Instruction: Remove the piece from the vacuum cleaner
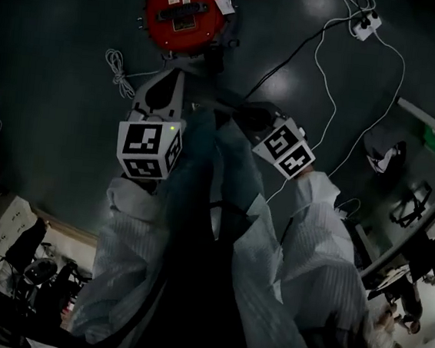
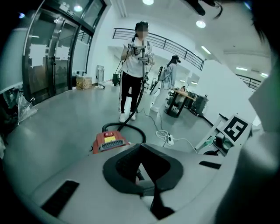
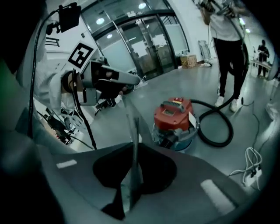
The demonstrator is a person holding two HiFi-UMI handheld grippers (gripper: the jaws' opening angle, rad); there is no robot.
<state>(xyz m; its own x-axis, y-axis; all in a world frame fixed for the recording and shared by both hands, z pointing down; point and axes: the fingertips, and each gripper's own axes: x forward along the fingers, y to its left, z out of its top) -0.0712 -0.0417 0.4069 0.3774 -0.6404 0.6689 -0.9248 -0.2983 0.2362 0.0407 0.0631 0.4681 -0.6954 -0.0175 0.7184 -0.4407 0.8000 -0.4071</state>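
Observation:
The red canister vacuum cleaner (image 1: 184, 11) (image 2: 109, 142) (image 3: 174, 116) stands on the dark floor ahead of both grippers. My right gripper (image 3: 131, 175) (image 1: 213, 109) is shut on a thin flat piece (image 3: 131, 131) that shows edge-on and rises up-left from its jaws. The top end of that piece reaches the tips of my left gripper (image 3: 124, 89) (image 1: 180, 74) (image 2: 142, 175), whose jaws are shut. Whether the left pads pinch the piece does not show. Both grippers hang in the air just short of the vacuum.
A black hose (image 3: 218, 127) loops from the vacuum to a standing person (image 2: 133, 78). A white power strip (image 1: 366, 23) with its cord lies at the far right, and a coiled white cable (image 1: 120, 70) at the left. Cluttered tables (image 1: 424, 191) stand at the right.

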